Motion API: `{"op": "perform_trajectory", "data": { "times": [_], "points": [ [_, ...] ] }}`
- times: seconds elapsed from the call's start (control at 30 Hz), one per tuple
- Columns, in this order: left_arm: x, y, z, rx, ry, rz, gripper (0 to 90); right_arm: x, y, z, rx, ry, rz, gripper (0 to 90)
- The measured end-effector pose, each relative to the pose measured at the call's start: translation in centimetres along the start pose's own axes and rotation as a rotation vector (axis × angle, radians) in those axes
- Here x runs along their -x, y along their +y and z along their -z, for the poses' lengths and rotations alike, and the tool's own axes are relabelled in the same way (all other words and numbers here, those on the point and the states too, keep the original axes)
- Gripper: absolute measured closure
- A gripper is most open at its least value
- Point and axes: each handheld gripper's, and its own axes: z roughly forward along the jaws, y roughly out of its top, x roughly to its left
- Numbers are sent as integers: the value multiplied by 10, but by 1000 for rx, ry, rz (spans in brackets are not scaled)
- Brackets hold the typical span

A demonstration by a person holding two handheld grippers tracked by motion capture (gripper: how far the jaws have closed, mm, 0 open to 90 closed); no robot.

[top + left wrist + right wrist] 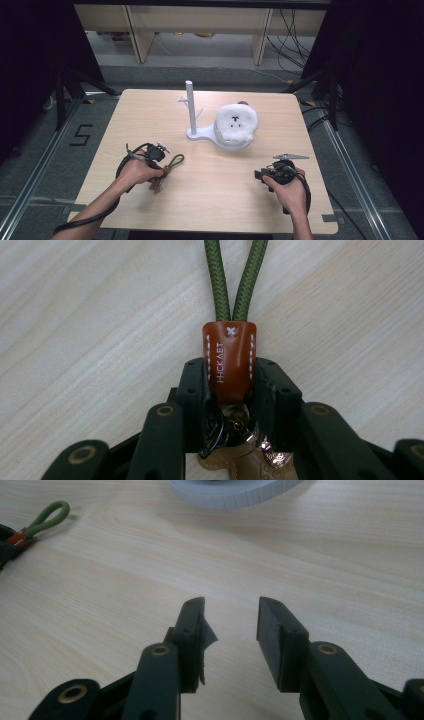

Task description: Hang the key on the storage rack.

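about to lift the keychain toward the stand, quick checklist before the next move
1. Left gripper shut on the leather tab of the keychain: ok.
2. Green cord loop lies free on the table, not snagged: ok.
3. Right gripper open with nothing between its jaws, apart from the keychain: ok.
4. White stand upright: ok.
5. Metal rings below the tab squarely held: cannot tell.
6. Fluffy white toy sits on the stand's base, clear of the post: ok.

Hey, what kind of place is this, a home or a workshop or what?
Probably a lab recording setup, not a home: a bare wooden table between dark curtains, loose cables on the floor behind, and a taped number 5 on the floor beside it.
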Motion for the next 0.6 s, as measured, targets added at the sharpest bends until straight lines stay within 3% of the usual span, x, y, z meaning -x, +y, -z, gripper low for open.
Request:
{"op": "perform_trajectory", "data": {
  "times": [0.03, 0.07, 0.1, 0.13, 0.2, 0.23, 0.27, 0.37, 0.43, 0.5, 0.53, 0.57, 0.6],
  "points": [
    [-1, -3, 5, 42, -2, -3, 673, 4, 0, -2, 33, 7, 39, 643],
    [-1, -3, 5, 42, -2, -3, 674, 4, 0, -2, 33, 7, 39, 643],
    [-1, -5, 7, 66, -5, -3, 674, 1, 0, 1, 9, -9, 1, 643],
    [0, -9, 11, 114, -8, 4, 674, 1, 0, 1, 7, -9, 1, 643],
    [1, -13, 13, 162, -20, 7, 674, -1, -1, 0, 7, 6, -17, 643],
    [2, -16, 15, 186, -36, 5, 674, 1, -1, -2, 27, 0, 17, 643],
    [2, -19, 15, 212, -49, 8, 674, -1, -1, -1, 9, -1, -3, 643],
    [5, -25, 16, 266, -60, 13, 675, 1, -1, -2, 32, 9, 30, 643],
    [7, -32, 16, 318, -67, 16, 675, -1, -1, -1, 14, 8, -1, 642],
    [7, -34, 16, 334, -65, 18, 675, -1, 0, -1, 13, -10, -3, 642],
    [7, -37, 16, 380, -58, 21, 675, -1, -1, -1, 14, -11, 0, 640],
    [7, -37, 16, 380, -58, 21, 675, -1, -1, -1, 14, -11, 0, 640],
    [7, -39, 18, 423, -66, 18, 675, -1, -1, 0, 18, -11, -1, 638]
  ]
}}
